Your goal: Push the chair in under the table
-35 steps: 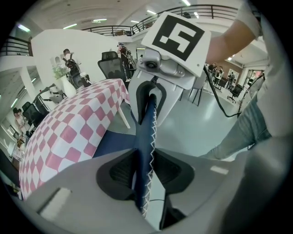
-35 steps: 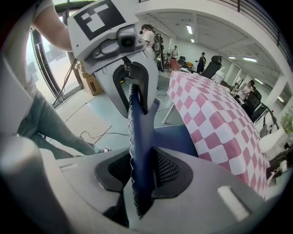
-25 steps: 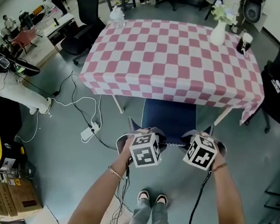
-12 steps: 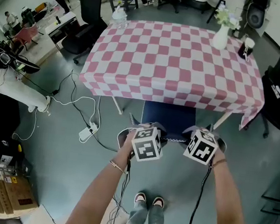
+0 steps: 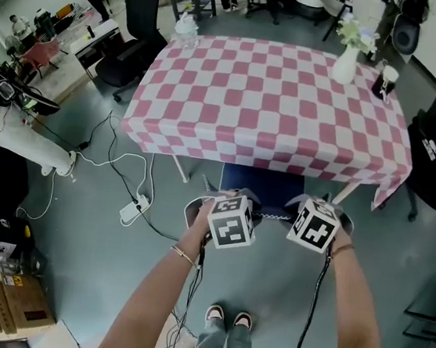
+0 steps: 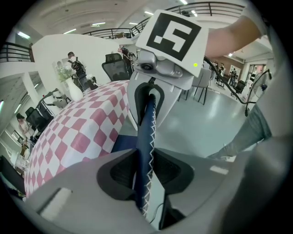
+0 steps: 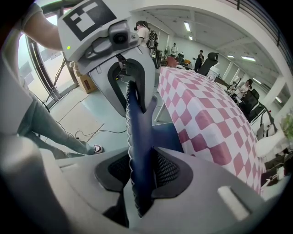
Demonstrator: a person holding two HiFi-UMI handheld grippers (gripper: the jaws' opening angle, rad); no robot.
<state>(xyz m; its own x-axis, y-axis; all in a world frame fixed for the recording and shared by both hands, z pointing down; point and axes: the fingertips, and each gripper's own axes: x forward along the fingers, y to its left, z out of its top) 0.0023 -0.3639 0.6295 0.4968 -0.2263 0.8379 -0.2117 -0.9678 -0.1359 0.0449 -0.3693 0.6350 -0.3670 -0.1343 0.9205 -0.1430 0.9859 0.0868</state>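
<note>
Now both grippers are clamped on the top edge of the navy chair (image 5: 262, 184), which stands at the near side of the table (image 5: 275, 97). The chair's seat reaches partly under the overhanging pink-and-white checked tablecloth (image 5: 207, 132), while its backrest stays clear of the table, on the side toward the person.

The left gripper (image 5: 226, 204) grasps the backrest toward its left end. In the left gripper view the dark blue panel with white zigzag stitching (image 6: 145, 151) runs upright between the two jaws, and both pads press against it. The right gripper (image 5: 313, 212) grasps the same edge toward its right end. The right gripper view shows the blue backrest (image 7: 139, 151) squeezed between its ribbed pads, with the checked cloth hanging just beyond it.

From the head view, a short stretch of the stitched top edge (image 5: 274, 215) shows between the two marker cubes, on the near side of the table. Both grippers tilt steeply downward onto it. The person's shoes (image 5: 224, 317) stand on the grey floor further from the table than the chair.

On the far right part of the table stand a white vase (image 5: 344, 64) with flowers and a dark mug (image 5: 385, 81). A water bottle (image 5: 187, 28) stands at its far left corner.
</note>
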